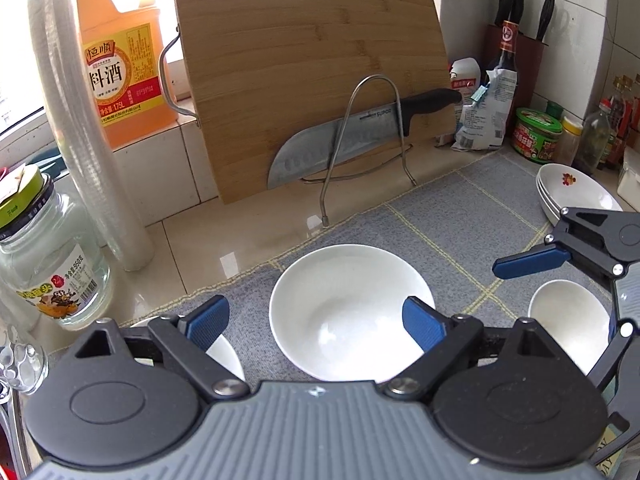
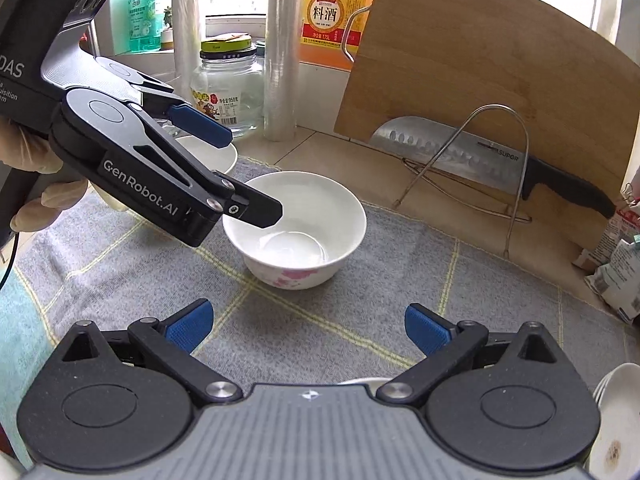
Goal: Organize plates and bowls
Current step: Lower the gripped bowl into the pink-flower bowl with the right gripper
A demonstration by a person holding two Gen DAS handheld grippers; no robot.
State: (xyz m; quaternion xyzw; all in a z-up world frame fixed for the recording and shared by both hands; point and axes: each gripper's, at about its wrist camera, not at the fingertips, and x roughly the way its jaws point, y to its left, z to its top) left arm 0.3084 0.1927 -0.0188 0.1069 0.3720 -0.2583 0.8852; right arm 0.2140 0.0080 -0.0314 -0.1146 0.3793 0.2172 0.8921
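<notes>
A white bowl with pink flowers (image 2: 296,224) stands on the grey checked cloth (image 2: 360,320); in the left wrist view this bowl (image 1: 344,312) lies just ahead. My left gripper (image 1: 316,322) is open, one finger over the bowl's rim, the other over a second white bowl (image 1: 226,354) beside it. From the right wrist view the left gripper (image 2: 256,176) hangs above the flowered bowl's left rim, gripping nothing. My right gripper (image 2: 307,327) is open over bare cloth, short of the bowl. A third bowl (image 1: 568,324) and stacked plates (image 1: 576,192) sit to the right.
A bamboo cutting board (image 1: 312,72) and a large knife (image 1: 340,140) lean in a wire rack (image 1: 372,120) behind the cloth. A glass jar (image 1: 52,264), a plastic-wrap roll (image 1: 84,120) and an orange bottle (image 1: 120,60) stand at the left. Bottles, bags and a knife block (image 1: 520,44) crowd the right.
</notes>
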